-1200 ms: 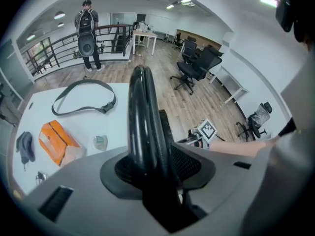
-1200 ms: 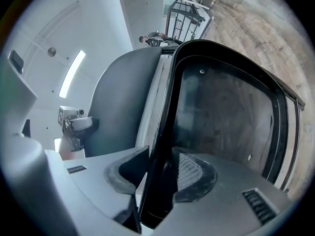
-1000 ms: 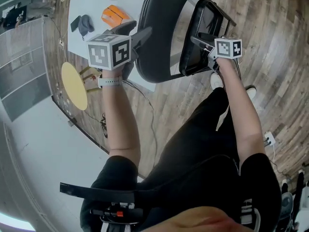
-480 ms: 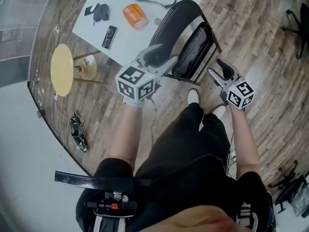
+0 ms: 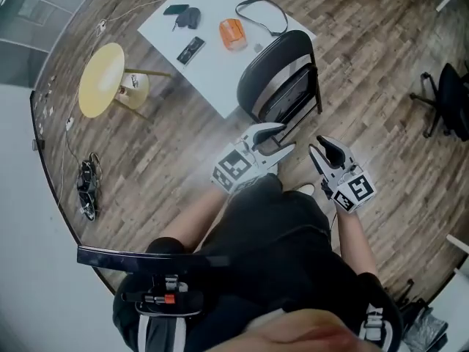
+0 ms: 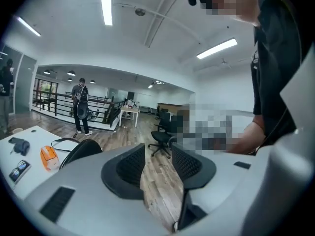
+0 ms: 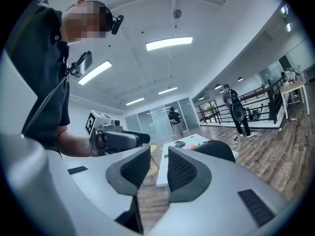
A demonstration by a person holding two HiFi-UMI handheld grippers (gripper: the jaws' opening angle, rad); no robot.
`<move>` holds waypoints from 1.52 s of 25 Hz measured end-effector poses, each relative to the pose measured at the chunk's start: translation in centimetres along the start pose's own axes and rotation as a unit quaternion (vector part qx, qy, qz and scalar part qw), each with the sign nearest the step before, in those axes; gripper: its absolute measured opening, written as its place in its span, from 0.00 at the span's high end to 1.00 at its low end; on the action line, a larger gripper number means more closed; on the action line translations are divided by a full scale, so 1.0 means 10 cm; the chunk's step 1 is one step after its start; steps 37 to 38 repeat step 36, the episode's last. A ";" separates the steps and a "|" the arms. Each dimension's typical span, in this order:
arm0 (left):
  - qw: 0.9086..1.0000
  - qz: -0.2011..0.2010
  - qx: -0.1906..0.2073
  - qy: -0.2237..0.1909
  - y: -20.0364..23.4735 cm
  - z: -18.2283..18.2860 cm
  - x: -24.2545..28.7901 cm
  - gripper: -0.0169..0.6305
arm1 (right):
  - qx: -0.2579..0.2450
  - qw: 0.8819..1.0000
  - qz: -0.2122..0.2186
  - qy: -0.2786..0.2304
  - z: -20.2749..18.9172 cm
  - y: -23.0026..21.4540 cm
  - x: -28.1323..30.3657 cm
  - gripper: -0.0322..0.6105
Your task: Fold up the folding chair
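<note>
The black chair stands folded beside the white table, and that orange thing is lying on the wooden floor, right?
Not quite. The orange object lies on the white table, not on the wooden floor; the head view shows it there. The rest holds: the black folding chair stands folded beside that table.

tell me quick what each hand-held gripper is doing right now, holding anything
Left hand-held gripper: open, jaws closing, nothing between them.
Right hand-held gripper: open, jaws closing, nothing between them.
</note>
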State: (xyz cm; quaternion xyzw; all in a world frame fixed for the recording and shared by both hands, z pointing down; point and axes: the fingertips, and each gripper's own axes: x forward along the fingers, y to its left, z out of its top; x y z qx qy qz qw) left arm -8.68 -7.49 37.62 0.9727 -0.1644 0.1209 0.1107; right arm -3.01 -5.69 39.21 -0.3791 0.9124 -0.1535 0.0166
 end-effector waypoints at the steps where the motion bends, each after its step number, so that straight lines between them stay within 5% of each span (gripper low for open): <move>1: 1.000 0.002 0.002 0.000 -0.07 0.01 -0.05 0.73 | -0.004 1.000 0.007 -0.007 0.09 0.08 -0.03 0.79; 5: 1.000 0.015 0.009 -0.017 -0.24 0.08 -0.19 0.96 | -0.048 0.999 0.012 -0.012 0.34 0.32 -0.07 0.93; 17: 0.995 0.034 0.009 -0.091 -0.30 0.57 -0.12 0.96 | -0.124 0.992 0.002 -0.011 0.80 0.40 -0.17 0.93; 38: 0.993 0.066 -0.002 -0.099 -0.18 0.56 -0.17 0.96 | -0.124 0.991 0.038 -0.010 0.85 0.42 -0.07 0.93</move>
